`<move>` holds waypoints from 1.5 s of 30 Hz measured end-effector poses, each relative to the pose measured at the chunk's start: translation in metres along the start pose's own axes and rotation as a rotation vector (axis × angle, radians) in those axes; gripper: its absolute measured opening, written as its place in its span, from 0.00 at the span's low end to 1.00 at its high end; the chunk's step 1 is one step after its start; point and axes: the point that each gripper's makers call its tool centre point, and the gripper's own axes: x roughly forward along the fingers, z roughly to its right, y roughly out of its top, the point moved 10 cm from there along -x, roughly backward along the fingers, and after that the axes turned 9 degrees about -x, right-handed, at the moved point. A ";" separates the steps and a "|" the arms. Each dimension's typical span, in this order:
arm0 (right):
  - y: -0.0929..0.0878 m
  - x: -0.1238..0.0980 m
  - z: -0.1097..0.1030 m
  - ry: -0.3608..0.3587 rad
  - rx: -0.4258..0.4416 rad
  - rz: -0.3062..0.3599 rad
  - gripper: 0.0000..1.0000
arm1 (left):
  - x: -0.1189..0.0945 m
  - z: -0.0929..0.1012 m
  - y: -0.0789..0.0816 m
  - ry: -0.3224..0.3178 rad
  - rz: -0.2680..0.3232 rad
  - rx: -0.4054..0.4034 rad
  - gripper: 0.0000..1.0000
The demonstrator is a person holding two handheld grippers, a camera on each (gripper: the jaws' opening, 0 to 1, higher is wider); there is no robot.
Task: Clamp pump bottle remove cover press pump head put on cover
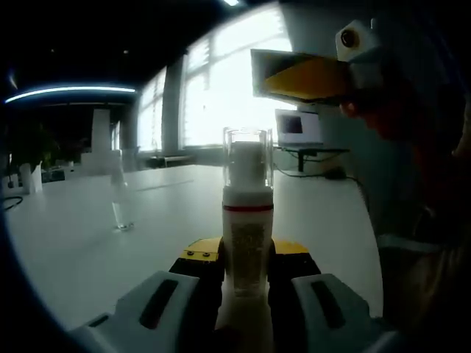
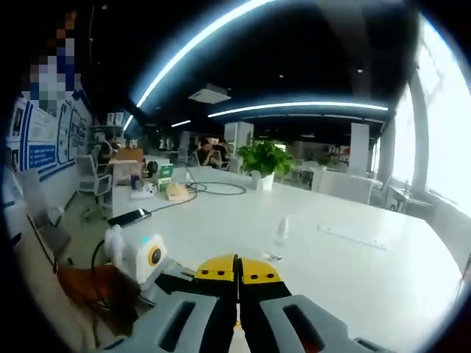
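White tabletop (image 1: 88,243) is spreading across the lower left and middle of the left gripper view, running back toward bright windows (image 1: 221,88) at upper centre. In the right gripper view the same kind of tabletop (image 2: 353,272) is taking up the lower right, with a curved ceiling light strip (image 2: 294,107) arching over the upper middle.

Left gripper (image 1: 246,283) is sitting at bottom centre of its view, jaws closed in on the pump bottle (image 1: 248,243), gripping its white body from both sides. Bottle is standing upright at frame centre, red band around the neck, clear cover (image 1: 248,158) on over the pump head.

Right gripper (image 2: 237,294) is rising from bottom centre of its view, yellow-tipped jaws pressed together with nothing between them. The right gripper is also poking into the upper right of the left gripper view (image 1: 305,77), up above and to the right of the bottle.

Potted plant (image 2: 263,163) is standing at mid frame of the right gripper view, far back on the tabletop. A small clear object (image 1: 122,213), too blurry to name, is standing on the tabletop left of the bottle. A dark phone (image 2: 129,217) is lying at left of centre in the right gripper view.
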 end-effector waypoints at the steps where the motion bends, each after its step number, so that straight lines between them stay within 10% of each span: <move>1: 0.000 -0.001 0.000 -0.001 -0.003 0.002 0.00 | 0.000 0.000 0.000 0.000 0.000 0.001 0.14; 45: -0.027 -0.036 0.030 -0.041 -0.005 0.112 0.00 | 0.000 -0.001 0.001 0.006 -0.001 -0.002 0.14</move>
